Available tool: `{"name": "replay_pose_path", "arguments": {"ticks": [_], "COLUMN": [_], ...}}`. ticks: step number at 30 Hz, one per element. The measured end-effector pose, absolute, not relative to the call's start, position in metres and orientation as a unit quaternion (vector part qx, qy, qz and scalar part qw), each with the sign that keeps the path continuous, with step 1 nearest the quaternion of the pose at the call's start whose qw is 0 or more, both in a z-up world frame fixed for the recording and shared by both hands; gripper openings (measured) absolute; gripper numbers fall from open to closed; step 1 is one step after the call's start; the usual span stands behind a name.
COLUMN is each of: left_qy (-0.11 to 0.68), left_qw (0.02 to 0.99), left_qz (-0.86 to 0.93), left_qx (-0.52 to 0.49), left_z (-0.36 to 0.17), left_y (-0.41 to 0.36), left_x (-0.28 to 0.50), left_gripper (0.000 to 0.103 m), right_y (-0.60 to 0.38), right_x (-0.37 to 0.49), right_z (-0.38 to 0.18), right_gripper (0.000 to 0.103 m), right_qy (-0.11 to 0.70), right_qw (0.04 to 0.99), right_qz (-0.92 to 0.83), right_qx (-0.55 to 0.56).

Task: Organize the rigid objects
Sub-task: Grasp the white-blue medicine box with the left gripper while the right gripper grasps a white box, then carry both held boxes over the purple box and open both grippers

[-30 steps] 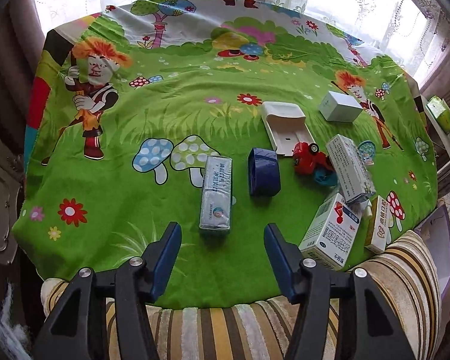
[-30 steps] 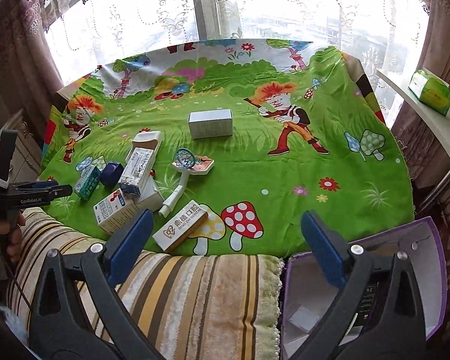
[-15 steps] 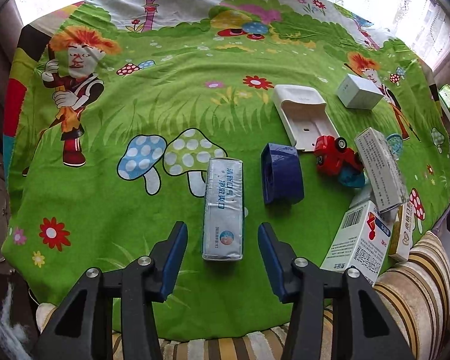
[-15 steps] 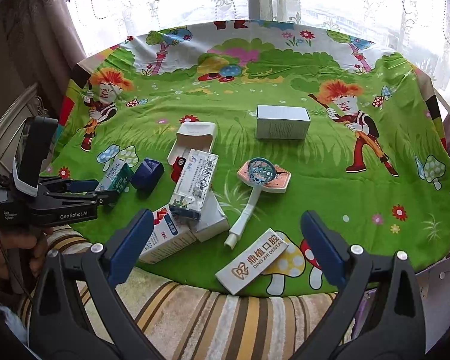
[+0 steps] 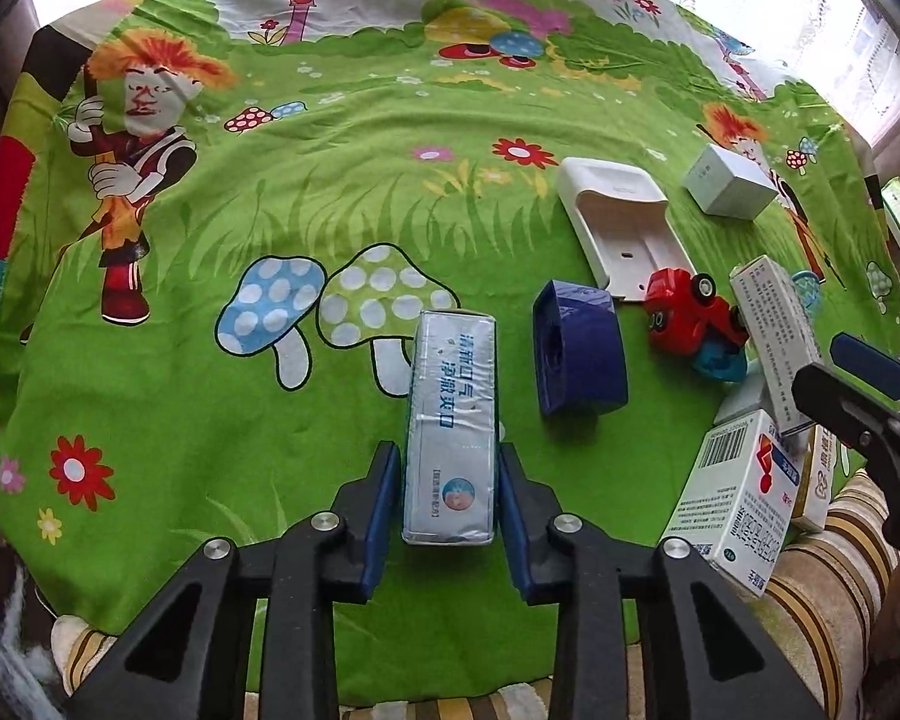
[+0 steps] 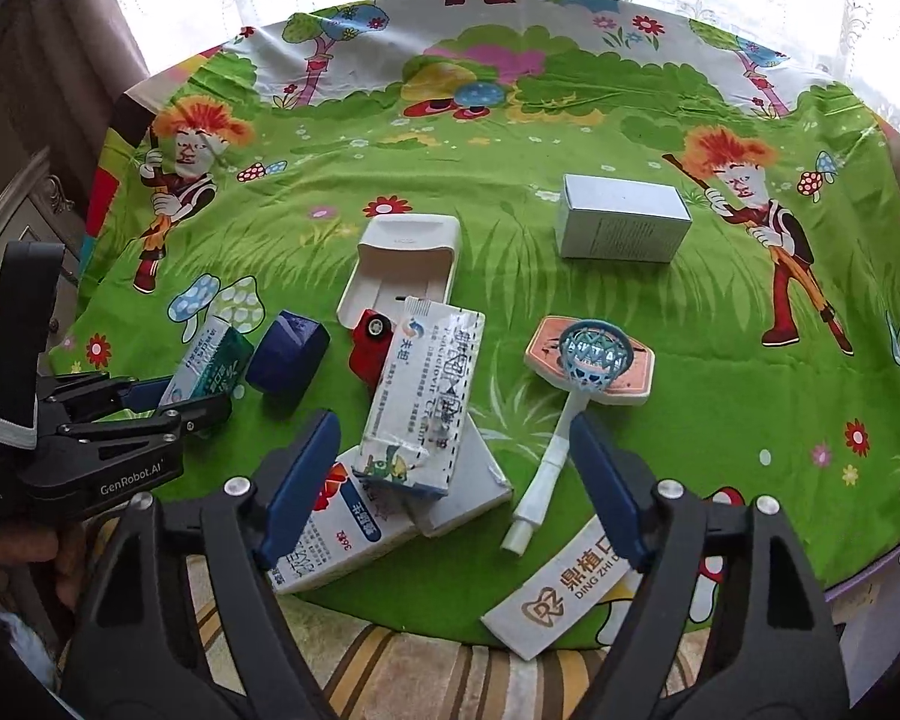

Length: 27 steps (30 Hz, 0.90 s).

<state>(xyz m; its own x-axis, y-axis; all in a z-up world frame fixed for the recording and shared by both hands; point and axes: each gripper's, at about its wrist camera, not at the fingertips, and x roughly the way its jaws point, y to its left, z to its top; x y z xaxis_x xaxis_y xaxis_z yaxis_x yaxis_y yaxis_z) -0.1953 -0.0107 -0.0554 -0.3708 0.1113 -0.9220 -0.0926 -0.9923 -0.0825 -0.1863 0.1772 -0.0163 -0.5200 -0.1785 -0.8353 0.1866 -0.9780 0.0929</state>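
My left gripper [image 5: 449,498] is shut on the near end of a long silver-blue carton [image 5: 451,420] lying on the green cartoon cloth [image 5: 210,420]; both show in the right wrist view, the gripper [image 6: 174,402] and the carton [image 6: 207,363]. My right gripper [image 6: 450,480] is open and empty, hovering over a pile of medicine boxes: a blue-and-white carton [image 6: 426,402] on top, a red-and-white box [image 6: 330,534] and a plain white box [image 6: 468,486] below.
A navy blue box [image 5: 576,357], a red toy car [image 5: 687,315], a white plastic holder [image 5: 621,222] and a white box [image 5: 729,189] lie right of the carton. A toy basketball hoop [image 6: 591,360] and a white labelled carton [image 6: 570,585] lie near my right gripper. A striped cushion [image 6: 390,672] borders the front.
My left gripper has moved forward and shut on the silver-blue carton. My right gripper has moved left and forward, over the pile of boxes.
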Motion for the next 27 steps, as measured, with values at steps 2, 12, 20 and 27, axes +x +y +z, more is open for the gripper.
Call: {"name": "replay_pose_path", "arguments": {"ticks": [2, 12, 20, 27], "left_qy": [-0.014, -0.026, -0.037, -0.035], "left_qw": [0.064, 0.054, 0.053, 0.081], "left_qz": [0.828, 0.84, 0.859, 0.865], "left_qx": [-0.557, -0.539, -0.508, -0.493], "left_z": [-0.055, -0.05, -0.023, -0.003], "left_y": [-0.012, -0.016, -0.013, 0.015], "left_x": [-0.195, -0.187, -0.17, -0.153], "left_gripper": [0.03, 0.03, 0.03, 0.03], "right_y": [0.174, 0.172, 0.181, 0.203], "right_x": [-0.189, -0.188, -0.169, -0.141], "right_z": [-0.018, -0.019, -0.005, 0.009], "right_gripper": [0.071, 0.037, 0.037, 0.037], "right_qy": [0.005, 0.005, -0.001, -0.019], "right_qw": [0.106, 0.11, 0.108, 0.098], "right_qz": [-0.87, -0.872, -0.884, -0.893], "right_qx": [0.481, 0.478, 0.456, 0.439]}}
